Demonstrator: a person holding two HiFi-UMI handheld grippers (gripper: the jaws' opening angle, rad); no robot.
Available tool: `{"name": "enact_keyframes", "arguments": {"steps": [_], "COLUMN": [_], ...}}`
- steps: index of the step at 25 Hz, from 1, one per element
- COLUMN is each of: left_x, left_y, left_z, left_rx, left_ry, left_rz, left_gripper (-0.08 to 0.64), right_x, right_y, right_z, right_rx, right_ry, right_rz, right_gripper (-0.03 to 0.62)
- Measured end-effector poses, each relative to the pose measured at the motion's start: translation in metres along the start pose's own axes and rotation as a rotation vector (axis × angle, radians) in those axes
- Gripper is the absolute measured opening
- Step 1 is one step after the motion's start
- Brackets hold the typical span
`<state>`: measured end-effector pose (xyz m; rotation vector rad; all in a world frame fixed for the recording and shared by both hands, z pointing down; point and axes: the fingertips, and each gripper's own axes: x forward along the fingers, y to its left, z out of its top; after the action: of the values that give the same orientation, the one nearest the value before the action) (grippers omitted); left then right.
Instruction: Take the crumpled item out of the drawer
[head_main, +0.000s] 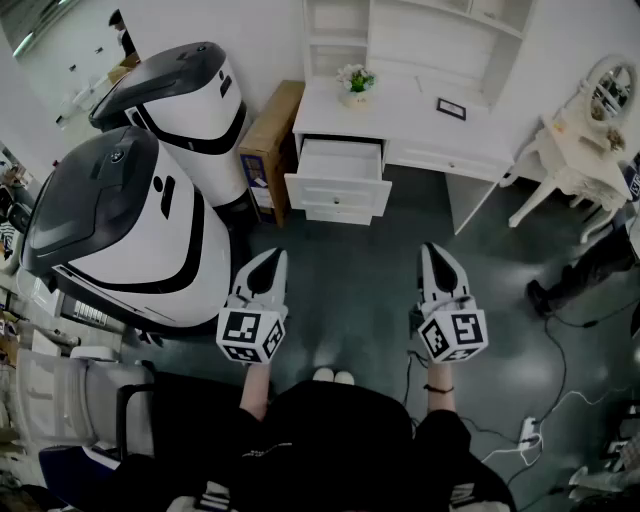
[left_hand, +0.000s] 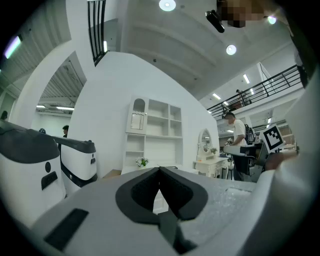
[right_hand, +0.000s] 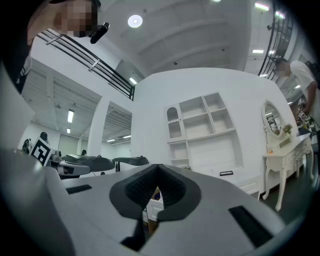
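Observation:
Across the dark floor stands a white desk (head_main: 400, 120), its top-left drawer (head_main: 340, 170) pulled open. The drawer's inside looks plain white, and I cannot make out a crumpled item in it. My left gripper (head_main: 272, 256) and right gripper (head_main: 433, 250) are held side by side well short of the desk, both pointing toward it. In the left gripper view the left gripper (left_hand: 160, 171) has its dark jaws meeting at the tips with nothing between them. The right gripper (right_hand: 157, 168) in its own view is shut and empty the same way.
Two big white-and-black machines (head_main: 130, 220) (head_main: 185, 95) fill the left side. A cardboard box (head_main: 268, 150) leans beside the desk. A flower pot (head_main: 355, 82) and a small frame (head_main: 451, 108) sit on the desktop. At right are a vanity table (head_main: 575, 150), someone's leg (head_main: 570, 280) and floor cables with a power strip (head_main: 527, 432).

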<state>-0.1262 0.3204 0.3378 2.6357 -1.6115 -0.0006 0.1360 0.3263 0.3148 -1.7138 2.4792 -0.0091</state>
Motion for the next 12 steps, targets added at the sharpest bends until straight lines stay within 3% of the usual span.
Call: {"name": "enact_keyframes", "arguments": {"steps": [12], "left_x": [0.0069], "left_y": [-0.0079], "left_z": [-0.0050], "left_rx": [-0.012], "left_ry": [0.010], "left_rz": [0.014], "left_gripper": [-0.003], "right_x": [0.0003], "right_y": [-0.0074], "right_z": [0.0005], "right_rx": [-0.015], "right_ry": [-0.021], "right_rz": [0.018], "right_gripper": [-0.008]}}
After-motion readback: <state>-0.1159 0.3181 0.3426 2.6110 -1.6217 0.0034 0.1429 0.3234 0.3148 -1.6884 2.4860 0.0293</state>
